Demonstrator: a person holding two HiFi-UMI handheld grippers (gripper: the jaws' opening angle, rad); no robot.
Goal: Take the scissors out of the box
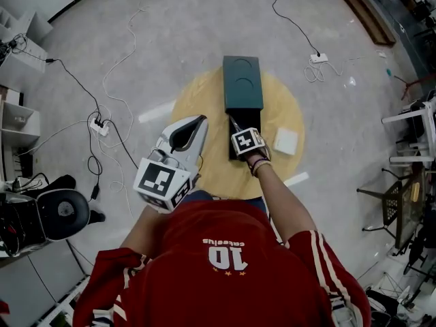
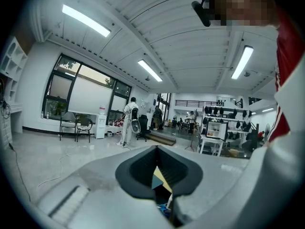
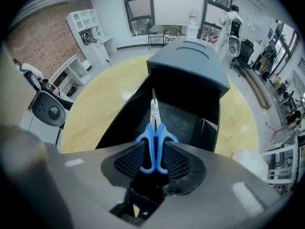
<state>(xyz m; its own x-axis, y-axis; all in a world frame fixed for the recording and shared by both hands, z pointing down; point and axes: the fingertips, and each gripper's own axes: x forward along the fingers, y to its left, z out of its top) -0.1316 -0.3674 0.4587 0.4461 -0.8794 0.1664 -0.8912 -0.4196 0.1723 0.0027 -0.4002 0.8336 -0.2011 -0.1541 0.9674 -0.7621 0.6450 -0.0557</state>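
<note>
A black open box (image 1: 249,117) lies on the round yellow table (image 1: 197,104), its dark green lid (image 1: 242,82) folded away at the far end. In the right gripper view the blue-handled scissors (image 3: 153,130) point blade-first into the box (image 3: 190,123). My right gripper (image 3: 153,150) points steeply down and is shut on the blue handles, pads pressing both sides. In the head view that gripper (image 1: 240,132) hovers over the box's near end. My left gripper (image 1: 197,122) is held level at the table's left edge, jaws shut and empty (image 2: 156,149).
A white square pad (image 1: 285,141) lies on the table right of the box. Cables and a power strip (image 1: 318,58) run over the grey floor. A dark round-backed chair (image 1: 63,213) stands at the left. Shelving and racks line the room's edges.
</note>
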